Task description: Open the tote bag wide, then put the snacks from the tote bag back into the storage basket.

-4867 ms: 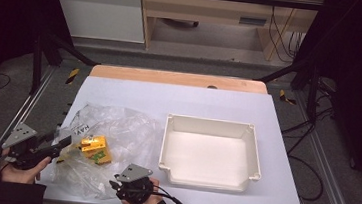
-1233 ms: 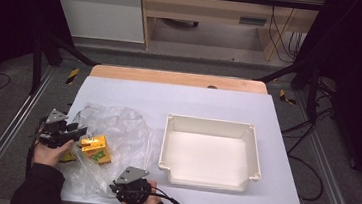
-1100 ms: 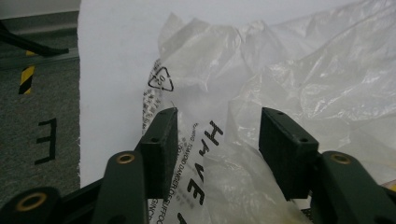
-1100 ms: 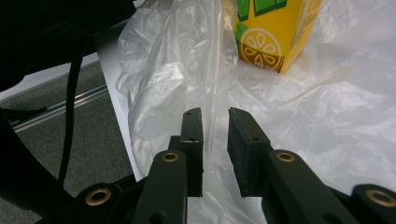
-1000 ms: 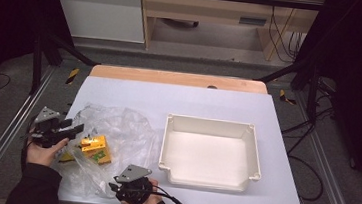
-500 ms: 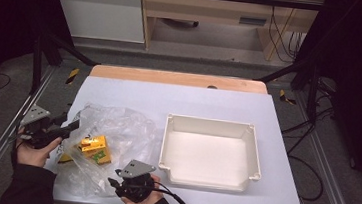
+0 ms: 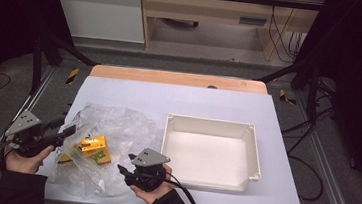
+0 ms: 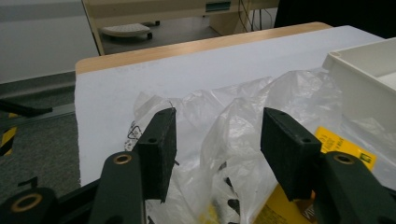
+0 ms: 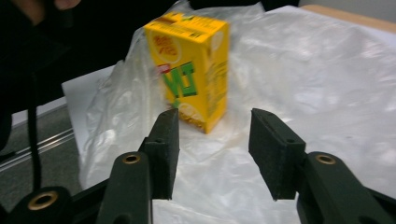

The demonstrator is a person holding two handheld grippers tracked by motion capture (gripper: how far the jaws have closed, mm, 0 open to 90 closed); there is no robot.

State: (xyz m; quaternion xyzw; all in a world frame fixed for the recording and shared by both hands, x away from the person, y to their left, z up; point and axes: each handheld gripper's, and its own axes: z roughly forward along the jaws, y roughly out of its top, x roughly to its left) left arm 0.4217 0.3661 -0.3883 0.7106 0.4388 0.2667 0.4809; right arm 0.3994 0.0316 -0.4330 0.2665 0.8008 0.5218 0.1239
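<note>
Both grippers open at the bag
Right gripper (image 7: 123, 173), jaws just spreading, holds nothing, near the yellow carton (image 9: 191, 65) inside the plastic bag (image 7: 116, 126); left gripper (image 7: 68, 131) gapes at the bag's left edge.

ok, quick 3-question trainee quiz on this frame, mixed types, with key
1. True or false: the white tray has a carton in it.
2. Where does the yellow drink carton lie? A) in the tray B) inside the clear plastic bag C) on bare table
3. What state are the right gripper jaws in, and what lies under them?

Key: 1 false, the tray is empty. 2 B. 3 open, having just been opening, nothing gripped; bag plastic lies beneath, with the carton beyond.
</note>
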